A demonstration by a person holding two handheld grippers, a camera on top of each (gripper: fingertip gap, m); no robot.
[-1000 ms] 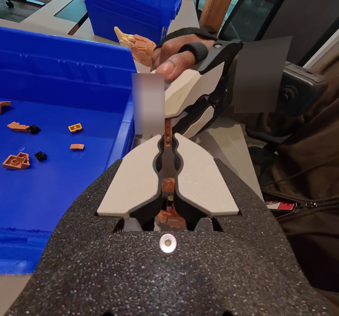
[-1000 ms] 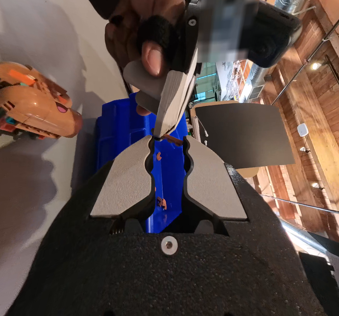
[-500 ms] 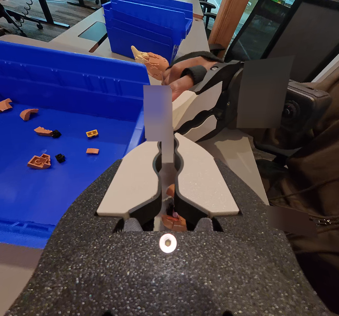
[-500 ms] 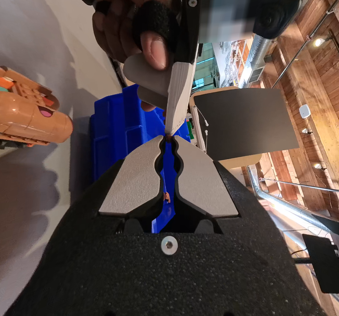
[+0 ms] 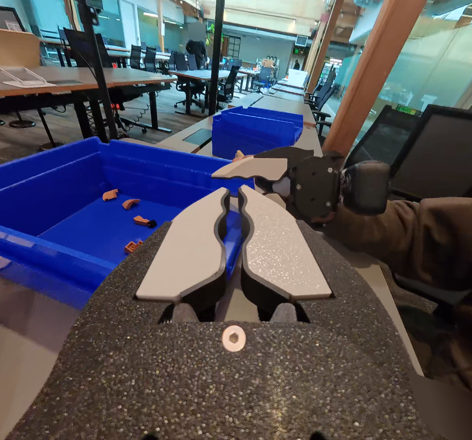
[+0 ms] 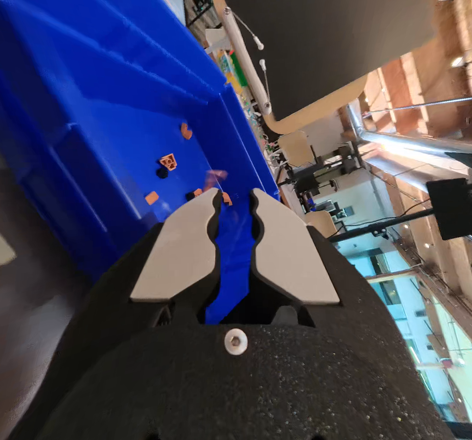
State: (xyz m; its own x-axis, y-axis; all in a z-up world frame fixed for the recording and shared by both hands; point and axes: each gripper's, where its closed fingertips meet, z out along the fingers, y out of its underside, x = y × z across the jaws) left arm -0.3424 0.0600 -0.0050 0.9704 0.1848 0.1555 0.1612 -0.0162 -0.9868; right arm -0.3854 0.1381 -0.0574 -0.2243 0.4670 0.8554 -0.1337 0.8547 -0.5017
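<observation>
My left gripper [image 5: 233, 191] is empty, its jaws almost together with only a thin slit at the tips. It points over the right end of a large blue bin [image 5: 153, 151]. Several small orange and black brick pieces [image 5: 130, 203] lie on the bin floor. My right gripper [image 5: 217, 176] shows edge-on just beyond, above the bin's right wall, held by a brown-sleeved arm [image 5: 396, 228]. In the right wrist view my right gripper [image 6: 235, 192] is open and empty over the bin [image 6: 102, 70]. A blurred orange piece [image 6: 215, 174] hangs in the air above the loose pieces [image 6: 168, 162].
A stack of blue bins [image 5: 255, 134] stands farther back on the grey table. The tip of an orange model [image 5: 239, 154] peeks out behind the right gripper. Black monitors [image 5: 434, 151] and a wooden post [image 5: 370, 57] are at the right. A black panel [image 6: 332, 19] is beyond the bin. Across from one pair of fingers to the other is roughly 11 cm.
The right gripper closed on the thin orange piece held by the left, carried it over the bin and opened; the piece is dropping. The left gripper is empty and has tilted up.
</observation>
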